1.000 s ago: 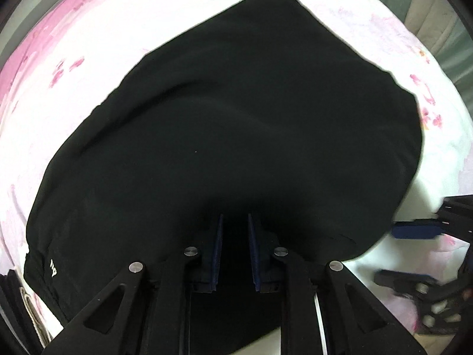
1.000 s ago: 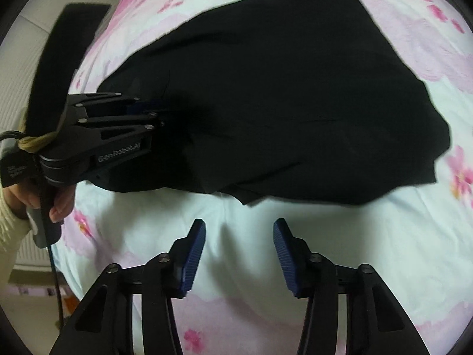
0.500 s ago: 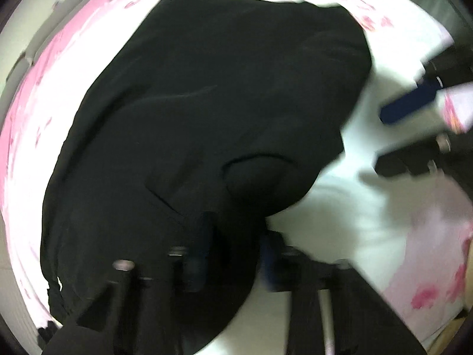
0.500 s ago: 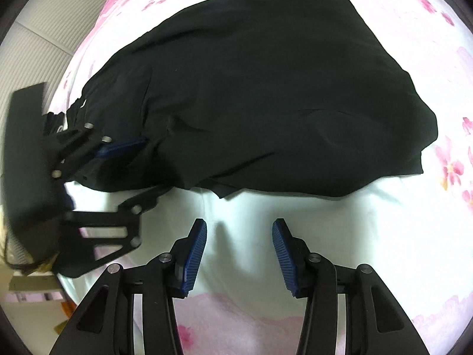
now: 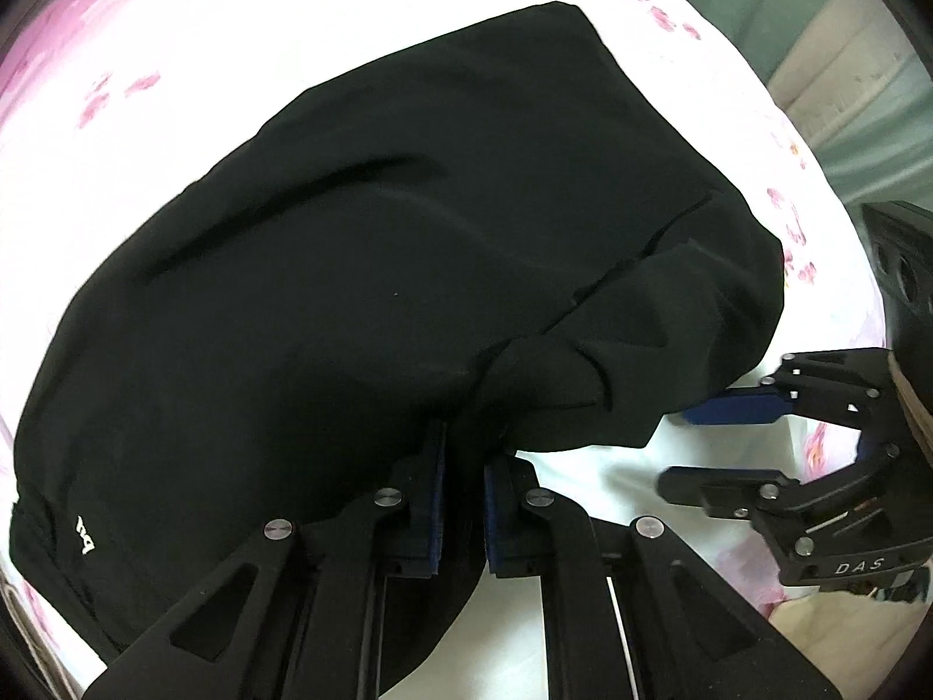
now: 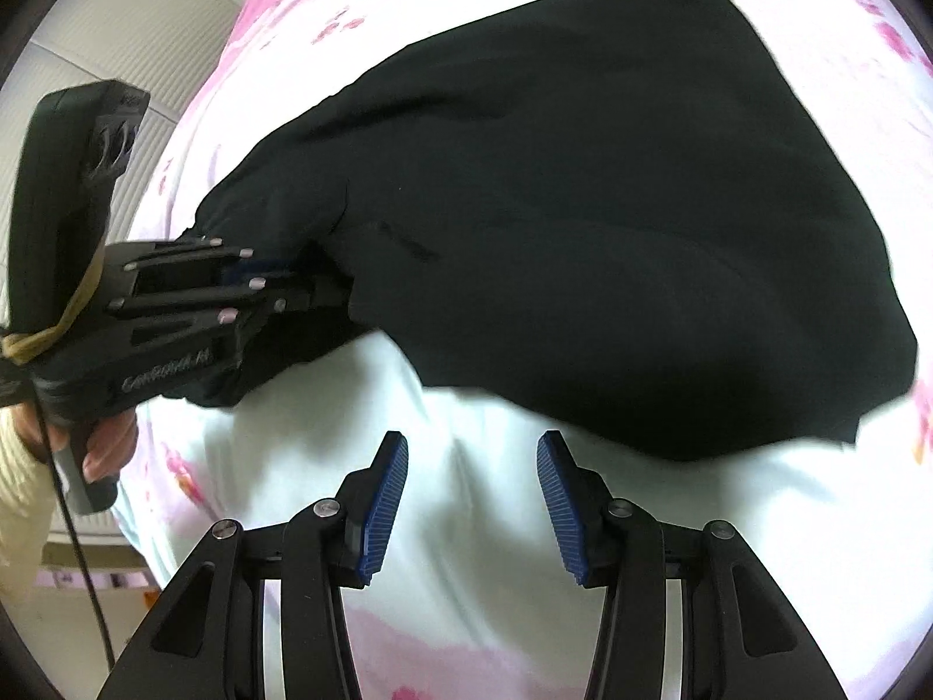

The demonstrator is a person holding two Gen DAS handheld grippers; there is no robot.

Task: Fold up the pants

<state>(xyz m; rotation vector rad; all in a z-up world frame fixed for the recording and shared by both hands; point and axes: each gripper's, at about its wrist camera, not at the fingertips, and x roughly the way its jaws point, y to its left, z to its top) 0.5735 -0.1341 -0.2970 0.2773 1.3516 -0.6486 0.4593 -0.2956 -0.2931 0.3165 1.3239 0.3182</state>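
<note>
Bunched further since earlier, one pants [image 5: 361, 268] — left gripper [image 5: 463, 466] clamped, right gripper [image 6: 472, 496] apart

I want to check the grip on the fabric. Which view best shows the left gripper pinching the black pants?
The left wrist view: the left gripper shows close up, shut on a bunched edge of the black pants. The right wrist view shows that gripper only from the side, its tips hidden in the cloth.

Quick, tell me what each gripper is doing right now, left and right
Left gripper: closed, pinching a bunched edge of the black pants.
Right gripper: open, holding nothing, above the floral bedsheet just short of the pants' edge.
</note>
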